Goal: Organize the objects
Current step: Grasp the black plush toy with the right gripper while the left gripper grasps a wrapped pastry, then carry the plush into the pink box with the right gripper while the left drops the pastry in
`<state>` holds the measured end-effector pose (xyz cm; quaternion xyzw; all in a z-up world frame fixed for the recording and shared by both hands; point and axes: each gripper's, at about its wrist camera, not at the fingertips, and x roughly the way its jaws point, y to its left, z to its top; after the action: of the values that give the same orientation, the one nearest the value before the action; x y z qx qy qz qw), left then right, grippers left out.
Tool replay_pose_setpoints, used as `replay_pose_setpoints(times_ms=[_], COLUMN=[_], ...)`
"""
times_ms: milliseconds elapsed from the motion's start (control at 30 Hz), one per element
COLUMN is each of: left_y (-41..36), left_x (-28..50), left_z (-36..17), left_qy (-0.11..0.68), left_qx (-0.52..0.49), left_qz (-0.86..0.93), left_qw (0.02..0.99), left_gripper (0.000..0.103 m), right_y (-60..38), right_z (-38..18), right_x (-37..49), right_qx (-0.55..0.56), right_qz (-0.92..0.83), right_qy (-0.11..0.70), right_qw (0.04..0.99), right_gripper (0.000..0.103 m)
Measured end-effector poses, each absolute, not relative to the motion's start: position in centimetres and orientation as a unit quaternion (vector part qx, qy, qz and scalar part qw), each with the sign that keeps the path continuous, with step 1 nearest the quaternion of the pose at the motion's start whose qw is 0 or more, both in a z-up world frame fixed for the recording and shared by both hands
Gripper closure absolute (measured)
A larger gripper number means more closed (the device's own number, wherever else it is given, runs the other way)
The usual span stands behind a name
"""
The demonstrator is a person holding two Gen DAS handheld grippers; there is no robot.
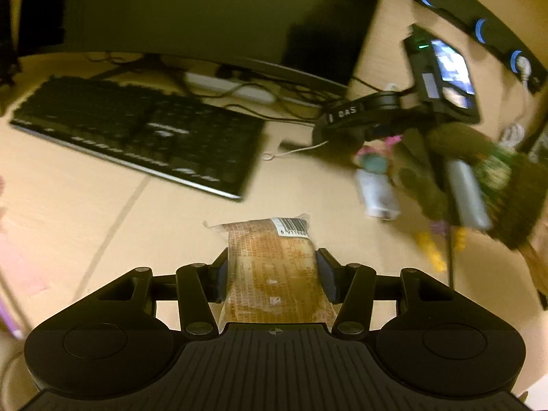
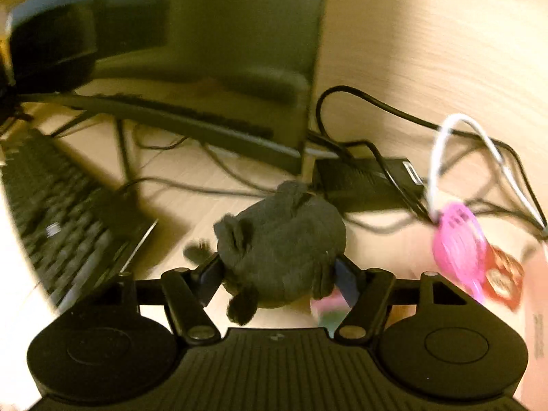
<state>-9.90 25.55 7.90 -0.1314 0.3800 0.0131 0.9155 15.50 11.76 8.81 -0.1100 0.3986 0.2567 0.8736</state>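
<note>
One snack packet (image 1: pixel 274 260) is clamped across its middle by the left gripper (image 1: pixel 274 270), above the bench (image 1: pixel 102 212); judged light, crinkly, crushable. One dark plush toy (image 2: pixel 281 250) is pinched in the right gripper (image 2: pixel 277 274) jaws; soft, compressible, best gripped at the body.

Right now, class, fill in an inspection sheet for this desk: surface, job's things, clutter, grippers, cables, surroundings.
Surface: light wooden desk.
Job's things: wrapped snack packet; dark plush toy.
Clutter: pink plastic item, red packet, small bottle.
Grippers: left gripper shut on the packet; right gripper shut on the plush.
Cables: black and white cables tangled behind the adapter.
Surroundings: keyboard, monitor.
</note>
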Motion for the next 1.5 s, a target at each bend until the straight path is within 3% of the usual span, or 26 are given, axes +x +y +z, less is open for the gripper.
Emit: replay_pose_setpoints(times_ms=[200, 400, 567, 767, 867, 1000, 1100, 1167, 1267, 1333, 1400, 1500], left_y=[20.6, 14.3, 9.0, 0.0, -4.2, -10.0, -10.6, -10.1, -9.1, -7.7, -6.2, -3.6], left_x=[-7.7, -6.1, -2.1, 4.7, 8.5, 14.3, 15.5, 15.3, 14.1, 12.9, 10.9, 7.9], left_z=[8.1, 8.5, 9.3, 13.7, 15.3, 13.1, 11.6, 11.6, 11.4, 11.3, 10.8, 9.2], left_qy=[0.384, 0.390, 0.393, 0.317, 0.276, 0.307, 0.308, 0.302, 0.304, 0.314, 0.323, 0.347], left_qx=[-0.108, -0.079, -0.074, -0.043, -0.074, -0.040, -0.068, -0.074, -0.068, -0.070, -0.075, -0.087], left_qz=[-0.051, -0.097, -0.133, -0.182, -0.211, -0.181, -0.169, -0.165, -0.160, -0.149, -0.139, -0.114], left_qw=[0.915, 0.912, 0.907, 0.930, 0.935, 0.933, 0.934, 0.936, 0.937, 0.935, 0.933, 0.927], left_gripper=[0.048, 0.048, 0.048, 0.048, 0.047, 0.049, 0.049, 0.049, 0.049, 0.049, 0.049, 0.049], right_y=[3.3, -7.0, -15.9, -21.0, -22.5, -24.1, -25.2, -25.9, -26.8, -26.7, -26.4, -25.5], right_z=[14.9, 17.0, 16.4, 15.3, 14.9, 14.1, 12.7, 11.4, 9.5, 8.6, 8.1, 7.9], right_x=[7.8, 1.8, -1.2, -4.4, -5.7, -6.5, -5.8, -5.4, -5.2, -5.1, -5.0, -3.8], right_qx=[-0.092, -0.128, -0.113, -0.098, -0.101, -0.095, -0.088, -0.074, -0.059, -0.063, -0.062, -0.053], right_qz=[0.277, 0.210, 0.132, 0.109, 0.101, 0.100, 0.099, 0.108, 0.124, 0.136, 0.152, 0.188], right_qy=[0.351, 0.314, 0.312, 0.304, 0.294, 0.291, 0.307, 0.330, 0.357, 0.366, 0.367, 0.369], right_qw=[0.890, 0.917, 0.934, 0.941, 0.945, 0.947, 0.942, 0.935, 0.924, 0.918, 0.916, 0.909], right_gripper=[0.035, 0.035, 0.035, 0.035, 0.045, 0.048, 0.047, 0.042, 0.024, 0.023, 0.012, 0.004])
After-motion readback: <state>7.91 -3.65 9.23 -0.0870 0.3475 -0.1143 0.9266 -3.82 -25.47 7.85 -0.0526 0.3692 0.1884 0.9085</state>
